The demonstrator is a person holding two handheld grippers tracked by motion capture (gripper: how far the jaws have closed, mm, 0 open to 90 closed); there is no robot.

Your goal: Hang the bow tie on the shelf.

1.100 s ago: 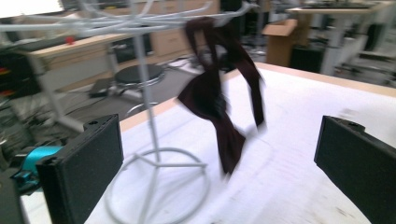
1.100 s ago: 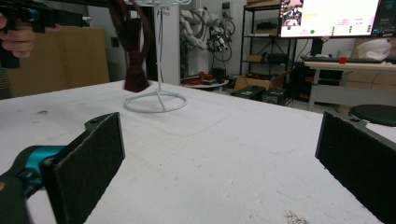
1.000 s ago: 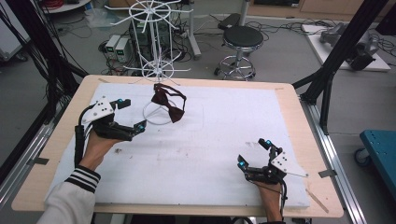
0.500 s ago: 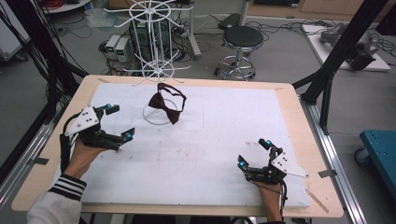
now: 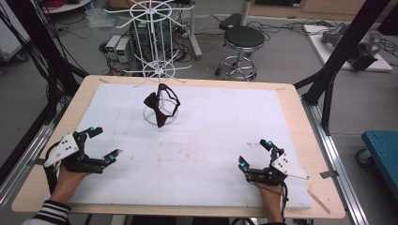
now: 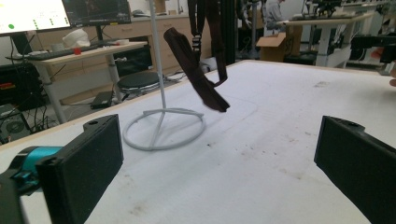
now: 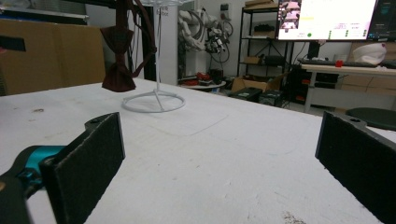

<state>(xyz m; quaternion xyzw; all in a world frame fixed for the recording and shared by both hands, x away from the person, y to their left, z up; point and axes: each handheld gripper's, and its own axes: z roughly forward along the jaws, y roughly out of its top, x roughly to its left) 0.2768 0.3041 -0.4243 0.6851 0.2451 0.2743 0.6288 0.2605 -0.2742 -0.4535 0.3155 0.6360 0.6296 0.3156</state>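
The dark red bow tie [image 5: 162,104] hangs by its strap on the white wire stand [image 5: 159,61] at the far middle of the table [image 5: 291,101], its lower tip just above the stand's ring base [image 6: 163,127]. Both grippers rest near the person's side, well apart from it: the left gripper [image 5: 101,146] has its fingers wide and empty, and the right gripper [image 5: 256,153] also has wide, empty fingers.

It seems the tie is now on the stand and the hands are clear of it; if another grasp is needed, approach the hanging bow from the side and low, and close on the cloth only, not on the wire pole (the stand looks light and could tip). I cannot tell exactly which hook holds the strap.

The white mat [image 5: 211,154] between grippers and stand is open; the left gripper is close to the table's left edge
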